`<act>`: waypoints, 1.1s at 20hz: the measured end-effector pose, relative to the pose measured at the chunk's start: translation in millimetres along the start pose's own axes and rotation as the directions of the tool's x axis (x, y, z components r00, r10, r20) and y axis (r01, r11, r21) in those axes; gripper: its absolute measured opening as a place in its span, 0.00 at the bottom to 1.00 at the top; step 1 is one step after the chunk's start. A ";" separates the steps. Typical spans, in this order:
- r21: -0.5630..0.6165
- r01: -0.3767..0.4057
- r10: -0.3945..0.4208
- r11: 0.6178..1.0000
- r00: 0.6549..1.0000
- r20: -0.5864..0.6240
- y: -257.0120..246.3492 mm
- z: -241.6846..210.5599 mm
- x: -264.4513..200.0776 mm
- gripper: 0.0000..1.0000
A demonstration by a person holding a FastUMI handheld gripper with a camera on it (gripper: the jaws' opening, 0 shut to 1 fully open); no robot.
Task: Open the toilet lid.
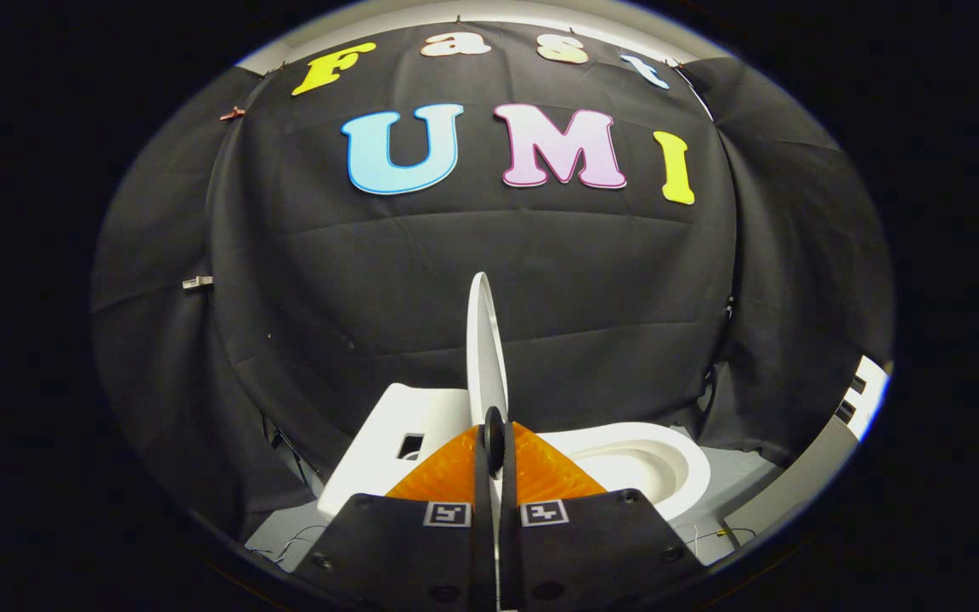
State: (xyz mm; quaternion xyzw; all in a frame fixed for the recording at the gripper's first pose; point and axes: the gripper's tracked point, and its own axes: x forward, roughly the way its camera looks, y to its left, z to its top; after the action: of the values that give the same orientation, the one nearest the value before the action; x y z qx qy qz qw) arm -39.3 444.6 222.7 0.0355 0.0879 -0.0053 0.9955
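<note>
Gripper: your gripper [495, 446] has its fingers nearly together, clamped on the lid's edge, one finger on each side of it.
Lid: the lid [484, 348] stands upright, seen edge-on as a thin white sliver rising from between your fingertips.
Grip: both fingers press the lid's lower rim; no gap visible between pads and lid.
Bowl: the bowl [651, 463] sits just right of the lid, uncovered, with the seat ring showing around the opening.
Tank: the tank [400, 429] is just left of the lid, partly hidden behind your left finger.
Floor: the pale floor [736, 484] runs under the toilet; a few thin wires [715, 535] lie on it to the right.
Wall: black cloth [370, 289] behind everything.
</note>
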 end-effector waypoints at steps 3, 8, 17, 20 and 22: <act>-0.042 -0.002 0.002 0.999 1.000 0.003 22.1 -4.0 1.1 0.07; -0.067 -0.007 0.008 0.998 1.000 0.019 52.7 -12.2 4.2 0.07; -0.089 -0.001 0.004 0.996 1.000 0.028 64.4 -14.0 4.9 0.07; -0.044 -0.040 0.040 0.998 0.999 0.007 67.1 -15.1 5.8 0.11; -0.031 -0.054 0.054 0.998 0.998 -0.011 68.7 -18.2 6.0 0.16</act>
State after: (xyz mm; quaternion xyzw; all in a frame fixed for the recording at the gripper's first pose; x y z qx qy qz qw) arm -35.4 514.4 208.6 0.0225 0.0918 0.0232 0.9953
